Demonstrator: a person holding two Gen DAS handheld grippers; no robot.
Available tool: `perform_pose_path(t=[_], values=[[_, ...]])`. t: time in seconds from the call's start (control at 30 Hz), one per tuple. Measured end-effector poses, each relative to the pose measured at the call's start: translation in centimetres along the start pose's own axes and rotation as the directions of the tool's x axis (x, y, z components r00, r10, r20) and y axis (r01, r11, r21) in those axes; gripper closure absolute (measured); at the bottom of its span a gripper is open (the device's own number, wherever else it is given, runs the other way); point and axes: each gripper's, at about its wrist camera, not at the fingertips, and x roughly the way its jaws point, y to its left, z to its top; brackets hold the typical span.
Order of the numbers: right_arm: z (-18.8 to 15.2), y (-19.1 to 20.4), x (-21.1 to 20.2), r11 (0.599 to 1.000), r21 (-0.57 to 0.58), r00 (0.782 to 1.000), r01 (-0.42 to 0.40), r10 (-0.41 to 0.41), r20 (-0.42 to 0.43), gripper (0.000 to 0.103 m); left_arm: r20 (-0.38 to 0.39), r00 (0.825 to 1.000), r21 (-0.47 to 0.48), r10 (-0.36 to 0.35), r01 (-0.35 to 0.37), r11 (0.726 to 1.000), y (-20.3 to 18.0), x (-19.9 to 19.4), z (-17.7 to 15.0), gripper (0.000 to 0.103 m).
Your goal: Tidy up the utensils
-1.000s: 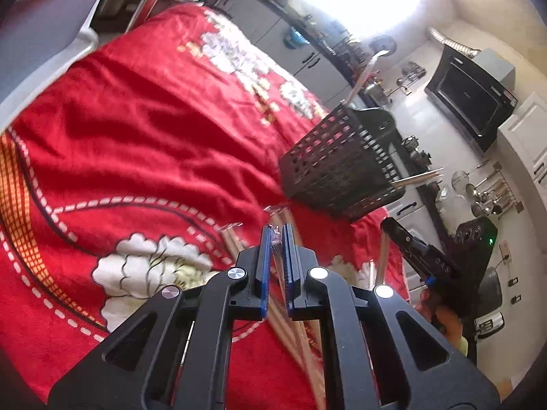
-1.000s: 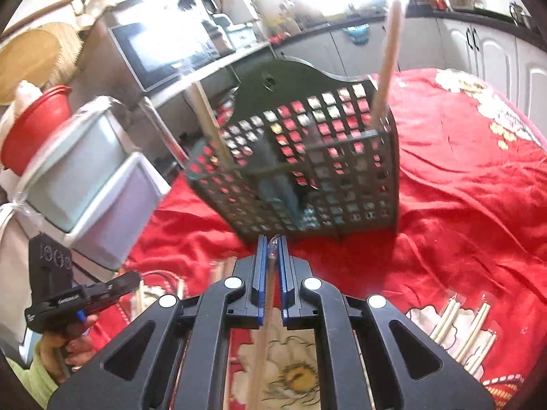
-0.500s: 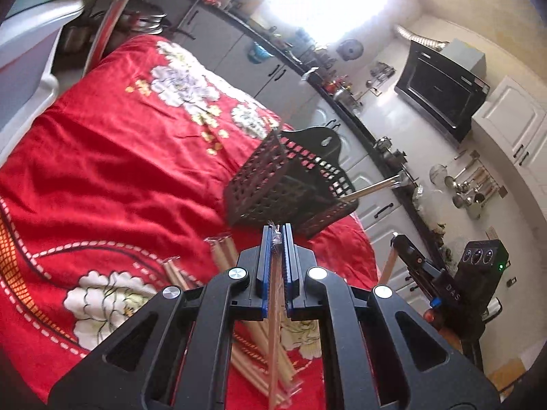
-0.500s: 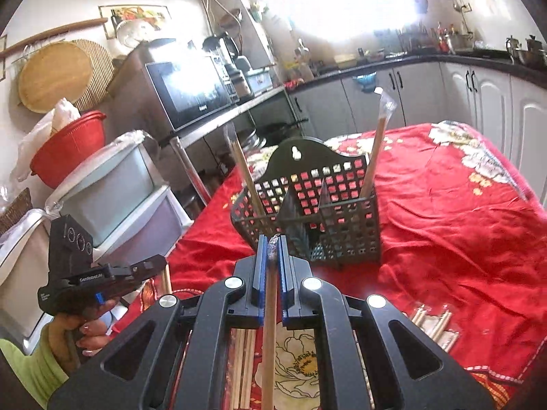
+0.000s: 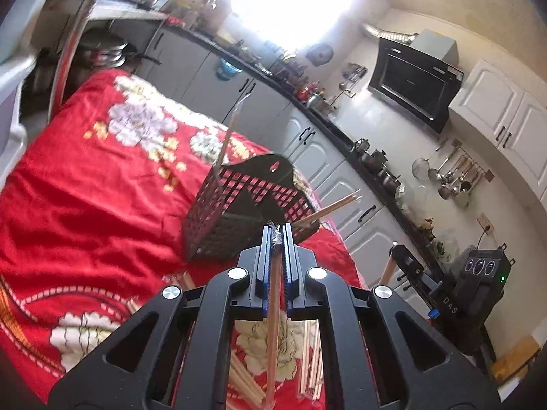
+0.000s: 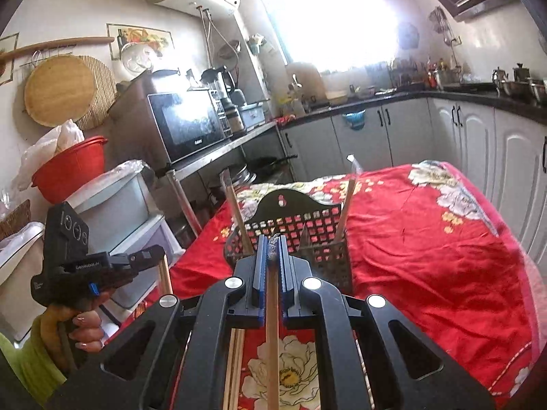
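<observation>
A black perforated utensil basket (image 5: pixel 239 205) (image 6: pixel 307 235) stands on the red flowered cloth (image 5: pixel 85 188) (image 6: pixel 427 256). Two wrapped chopstick pairs stick up out of it (image 6: pixel 345 205) (image 6: pixel 237 212). My left gripper (image 5: pixel 277 235) is shut on a wrapped chopstick pair (image 5: pixel 273 324) that hangs down from its pads, in front of the basket. My right gripper (image 6: pixel 272 239) is shut on another wrapped chopstick pair (image 6: pixel 271 341), also just short of the basket. More wrapped chopsticks (image 5: pixel 307 369) (image 6: pixel 234 358) lie on the cloth below both grippers.
Grey storage bins (image 6: pixel 112 201) and a red bowl (image 6: pixel 71 167) stand left of the table. A metal shelf with a microwave (image 6: pixel 186 124) is behind them. Kitchen cabinets (image 6: pixel 461 136) run along the far side. A person's hand (image 6: pixel 85 328) holds the other gripper.
Both grippers have risen with their chopstick pairs, and the basket now looks smaller and lower in both views. More of the kitchen shows above the table.
</observation>
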Motion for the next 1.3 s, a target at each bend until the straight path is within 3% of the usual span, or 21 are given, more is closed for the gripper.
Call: perform_pose_path(t=[0.33,0.67,1.3], values=[[1.4,-0.4,-0.6,1.0,0.009,0.999,0.005,-0.005,0.049,0.097,0.05,0.999,0.108,-0.007,0.002,0.994,-3.3,0.9,2.4,0.1],[3.6,0.4,-0.1,1.0,-0.016,0.996,-0.014,0.016,0.089,0.097,0.163,0.986,0.192,0.036,-0.068,0.979,-6.0,1.2,6.3,0.1],[7.8,2.9,1.2,0.994,-0.107,0.985,-0.026,0.044,0.164,0.097,0.362,0.928,0.282,0.083,-0.194,0.94,-9.2,1.3,12.6,0.1]])
